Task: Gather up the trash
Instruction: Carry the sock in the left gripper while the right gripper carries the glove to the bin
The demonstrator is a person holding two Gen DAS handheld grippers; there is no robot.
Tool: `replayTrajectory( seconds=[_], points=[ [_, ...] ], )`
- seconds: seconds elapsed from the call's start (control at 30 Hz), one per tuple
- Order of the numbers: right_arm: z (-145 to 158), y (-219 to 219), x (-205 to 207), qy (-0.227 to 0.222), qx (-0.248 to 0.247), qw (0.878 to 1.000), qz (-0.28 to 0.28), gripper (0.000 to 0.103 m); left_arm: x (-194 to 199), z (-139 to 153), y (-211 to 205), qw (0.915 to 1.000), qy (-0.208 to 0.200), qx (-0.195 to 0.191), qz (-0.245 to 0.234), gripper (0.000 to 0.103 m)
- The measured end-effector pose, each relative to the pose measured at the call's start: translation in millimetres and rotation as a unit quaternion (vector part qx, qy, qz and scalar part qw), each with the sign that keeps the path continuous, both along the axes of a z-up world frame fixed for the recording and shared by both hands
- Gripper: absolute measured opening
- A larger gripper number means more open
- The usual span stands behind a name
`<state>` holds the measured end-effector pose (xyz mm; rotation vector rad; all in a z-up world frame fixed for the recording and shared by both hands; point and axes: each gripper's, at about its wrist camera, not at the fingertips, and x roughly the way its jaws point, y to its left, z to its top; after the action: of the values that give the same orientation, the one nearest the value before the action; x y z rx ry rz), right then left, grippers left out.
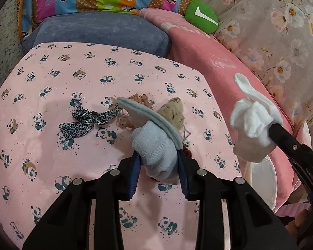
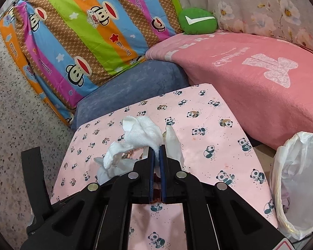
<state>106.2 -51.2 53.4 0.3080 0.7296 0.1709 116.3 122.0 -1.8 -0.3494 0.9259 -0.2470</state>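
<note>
Left gripper (image 1: pixel 159 166) was clamped on a pale blue-grey sock (image 1: pixel 154 145), its blue pads (image 1: pixel 135 173) pressing the knit cuff from both sides. The sock's flat grey sole ran up toward 11 o'clock from the grip, lifted over the panda-print cloth (image 1: pixel 52 83).

On that cloth, beyond the sock: a leopard-print strip (image 1: pixel 87 120) at about 9 o'clock from the sock tip, a balled beige stocking (image 1: pixel 175 110) at 1 o'clock, and a pinkish frilly scrap (image 1: pixel 139 99) partly hidden behind the sole. Whether these touched one another could not be told.

Right gripper (image 2: pixel 156 156) was closed tight on a bundle of white socks (image 2: pixel 139 137); the pads (image 2: pixel 150 166) stood nearly together with white fabric pinched between. Loose ends spilled toward 10 o'clock and 8 o'clock of the grip. In the left wrist view the same bundle (image 1: pixel 254 114) hung at 3 o'clock, over the pink blanket's (image 1: pixel 208 52) edge.

A bin lined with a white plastic bag (image 2: pixel 298 177) sat at 4 o'clock in the right wrist view, just beside the cloth's right edge, mouth open.

Backdrop: grey-blue cushion (image 2: pixel 135 79) at 12 o'clock of the cloth, striped cartoon-monkey quilt (image 2: pixel 83 31) behind it, green plush (image 2: pixel 197 20) at 1 o'clock, floral curtain (image 1: pixel 281 31) at right.
</note>
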Motion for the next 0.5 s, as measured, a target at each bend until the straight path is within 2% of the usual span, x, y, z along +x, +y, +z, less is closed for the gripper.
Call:
replayTrajectory(
  seconds=[0.27, 0.5],
  points=[
    [23, -29, -28, -0.026, 0.013, 0.999, -0.019, 0.006, -21, 29, -27, 0.9989, -0.032, 0.007, -0.033, 0.031],
    [19, -49, -55, -0.020, 0.023, 0.999, -0.011, 0.006, -34, 35, -52, 0.9966, -0.040, 0.018, -0.070, 0.032]
  ],
)
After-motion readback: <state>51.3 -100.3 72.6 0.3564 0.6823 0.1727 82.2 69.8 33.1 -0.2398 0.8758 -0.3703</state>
